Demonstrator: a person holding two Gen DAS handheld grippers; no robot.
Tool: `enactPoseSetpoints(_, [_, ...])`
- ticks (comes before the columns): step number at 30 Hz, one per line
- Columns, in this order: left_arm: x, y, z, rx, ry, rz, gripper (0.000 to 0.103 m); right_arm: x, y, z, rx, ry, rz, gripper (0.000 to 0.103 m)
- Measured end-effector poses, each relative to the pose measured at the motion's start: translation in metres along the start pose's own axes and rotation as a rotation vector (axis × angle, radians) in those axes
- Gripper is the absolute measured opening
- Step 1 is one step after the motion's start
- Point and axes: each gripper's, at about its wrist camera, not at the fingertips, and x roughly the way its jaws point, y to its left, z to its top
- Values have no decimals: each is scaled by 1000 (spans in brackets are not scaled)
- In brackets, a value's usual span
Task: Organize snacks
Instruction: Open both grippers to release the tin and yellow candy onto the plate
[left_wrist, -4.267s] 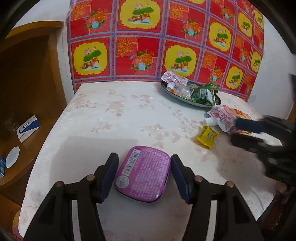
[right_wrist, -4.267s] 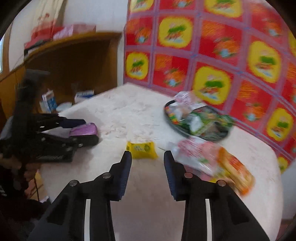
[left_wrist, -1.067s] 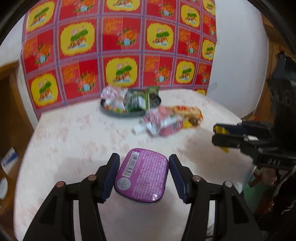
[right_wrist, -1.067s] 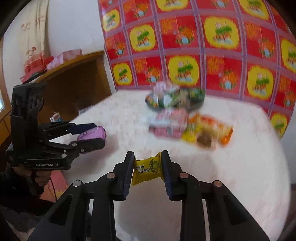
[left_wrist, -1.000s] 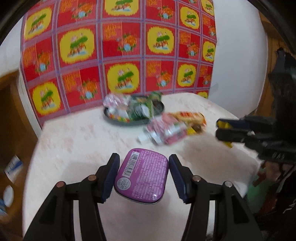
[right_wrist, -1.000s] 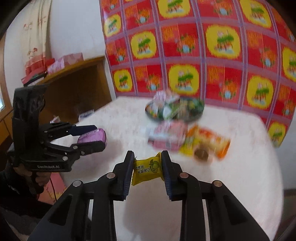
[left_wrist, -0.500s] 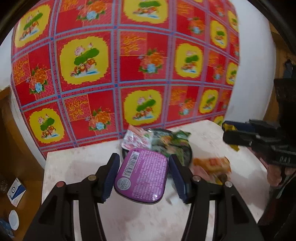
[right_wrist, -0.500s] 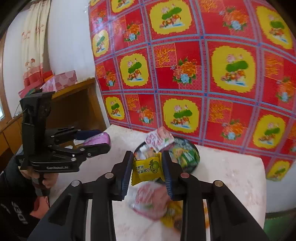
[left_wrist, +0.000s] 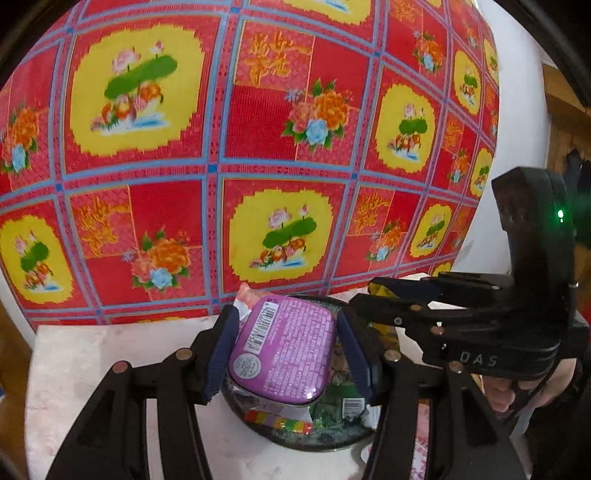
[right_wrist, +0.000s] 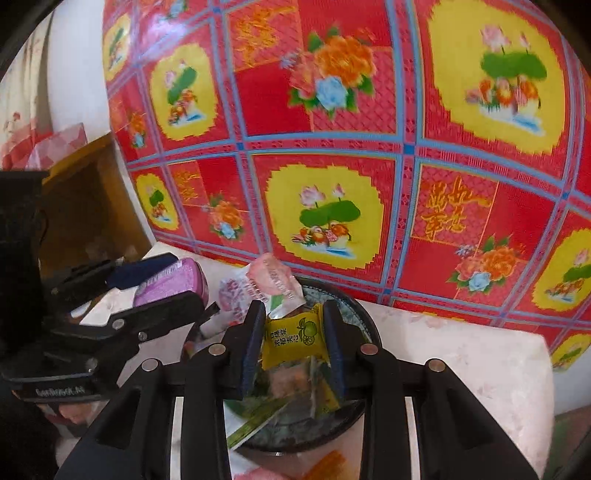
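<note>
My left gripper (left_wrist: 286, 345) is shut on a purple tin (left_wrist: 282, 347) and holds it above the dark round tray (left_wrist: 317, 441) full of snack packets. My right gripper (right_wrist: 293, 341) is shut on a yellow candy packet (right_wrist: 293, 339) and holds it over the same tray (right_wrist: 354, 317). In the left wrist view the right gripper (left_wrist: 373, 295) reaches in from the right. In the right wrist view the left gripper (right_wrist: 162, 284) with the purple tin (right_wrist: 173, 282) is at the left.
A red and yellow flowered cloth (left_wrist: 258, 147) hangs on the wall behind the pale marbled table (left_wrist: 92, 350). A wooden cabinet (right_wrist: 88, 206) stands to the left. Loose orange and pink packets (right_wrist: 325, 465) lie on the table in front of the tray.
Both grippers lifted their snacks off the table and moved forward to the tray by the wall. They now hover over it, close together.
</note>
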Motion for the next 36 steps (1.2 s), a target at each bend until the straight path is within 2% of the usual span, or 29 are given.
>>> enactPoseSetpoints(4, [3,1,-4,8,8,-13,58,8,5,-6,-35,-15,-15,32])
enactPoseSetpoints(8, [16,-1,-15,35,78,8,58,13,15,-14,-60,3,7,33])
enactPoseSetpoints(11, [27,0,-17,33,133,15,58,22,17,-18,-89,30,-50,34])
enactPoseSetpoints(16, [26,2,-18,22,127,6,58,26,10,-19,-43,58,-5,39])
enactPoseSetpoints(24, [25,2,-18,21,109,11,59,23,10,-22,-32,52,-2,42])
enactPoseSetpoints(26, [24,4,-18,13,104,11,59,22,9,-22,-28,47,-8,46])
enactPoseSetpoints(27, [23,5,-18,9,102,12,63,21,8,-22,-21,45,-28,55])
enactPoseSetpoints(28, [22,7,-17,1,96,14,66,21,5,-21,-12,40,-42,59])
enactPoseSetpoints(33, [13,15,-8,-35,83,17,77,17,-3,-18,44,21,2,71])
enactPoseSetpoints(34, [12,17,-4,-24,118,39,79,15,-3,-18,40,14,1,76])
enactPoseSetpoints(36, [9,21,-2,-1,207,48,81,13,-1,-17,29,11,-6,78])
